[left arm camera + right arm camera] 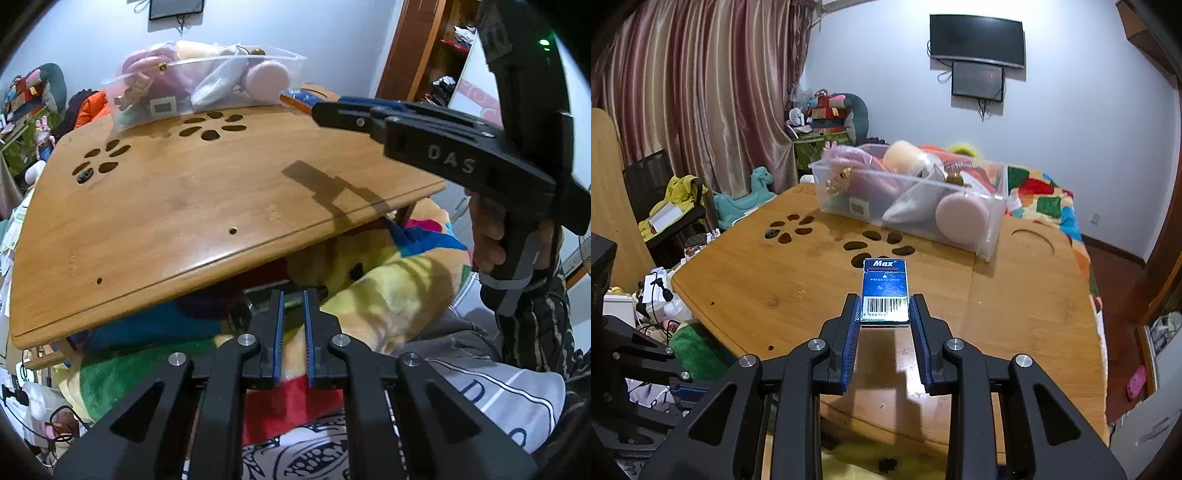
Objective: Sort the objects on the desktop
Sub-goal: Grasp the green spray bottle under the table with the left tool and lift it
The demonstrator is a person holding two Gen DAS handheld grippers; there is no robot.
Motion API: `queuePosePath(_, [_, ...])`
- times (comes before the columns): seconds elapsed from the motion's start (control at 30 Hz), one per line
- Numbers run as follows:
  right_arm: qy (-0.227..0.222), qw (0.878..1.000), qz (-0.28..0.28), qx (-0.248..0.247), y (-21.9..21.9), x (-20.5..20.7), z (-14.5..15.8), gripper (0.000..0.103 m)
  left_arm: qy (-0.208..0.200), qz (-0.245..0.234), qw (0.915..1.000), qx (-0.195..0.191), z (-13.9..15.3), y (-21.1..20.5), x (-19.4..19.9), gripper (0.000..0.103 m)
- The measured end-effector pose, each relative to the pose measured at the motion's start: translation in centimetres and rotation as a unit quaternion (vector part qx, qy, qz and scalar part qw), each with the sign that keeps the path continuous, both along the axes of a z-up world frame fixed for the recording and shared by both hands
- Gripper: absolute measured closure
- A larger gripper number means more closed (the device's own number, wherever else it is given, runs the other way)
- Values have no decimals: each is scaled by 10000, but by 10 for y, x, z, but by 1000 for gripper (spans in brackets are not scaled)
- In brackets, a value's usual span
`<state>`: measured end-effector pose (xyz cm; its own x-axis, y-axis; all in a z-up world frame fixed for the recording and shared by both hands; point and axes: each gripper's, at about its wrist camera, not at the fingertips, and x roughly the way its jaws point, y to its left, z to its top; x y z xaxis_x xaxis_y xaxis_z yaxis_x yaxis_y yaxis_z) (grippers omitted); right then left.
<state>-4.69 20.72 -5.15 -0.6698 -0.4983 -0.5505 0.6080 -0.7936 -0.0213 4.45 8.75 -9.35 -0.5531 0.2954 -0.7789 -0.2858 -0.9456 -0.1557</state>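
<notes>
The blue Max box (885, 291) is sitting clamped at its barcode end between the blue pads of the right hand-held gripper (885, 308), its printed face turned up and its far end pointing toward the clear plastic bin (991, 225). It is hanging above the wooden tabletop (798, 280), not touching it, and casting a shadow on the wood beneath. The bin is standing at the far side of the tabletop, just beyond the petal-shaped cutouts (871, 243), and is holding a pink round pad (962, 218), a pink cord bundle (849, 157) and other small items. In the left wrist view, the left hand-held gripper (293, 301) is sitting nearly shut, its jaws a narrow slit apart; whether the dark thing at its tips is gripped cannot be told. It is hanging off the tabletop's near edge, above a colourful plush blanket (388, 288).
</notes>
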Motion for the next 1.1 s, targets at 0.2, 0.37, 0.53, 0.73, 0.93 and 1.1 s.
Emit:
queuePosePath(0.2, [24, 10000, 8, 68, 6, 11, 0, 79, -71, 33, 10000, 3, -4, -6, -6, 60])
queuePosePath(0.37, [-74, 9999, -6, 93, 7, 13, -6, 79, -297, 10, 9994, -162, -22, -3, -20, 44])
queuePosePath(0.53, [-182, 9998, -41, 50, 11, 11, -11, 79, -664, -54, 9975, -230, -48, 8, -39, 43])
queuePosePath(0.73, [-248, 9997, -35, -50, 14, 6, -12, 79, -634, -86, 9975, -295, -57, 17, -43, 48])
queuePosePath(0.93, [-228, 9997, 65, -99, 15, 9, -10, 79, -286, -141, 9987, -388, -43, 23, -24, 48])
queuePosePath(1.1, [-218, 9997, 51, -136, 19, 15, -8, 79, -28, -141, 9994, -328, -22, 20, -5, 48])
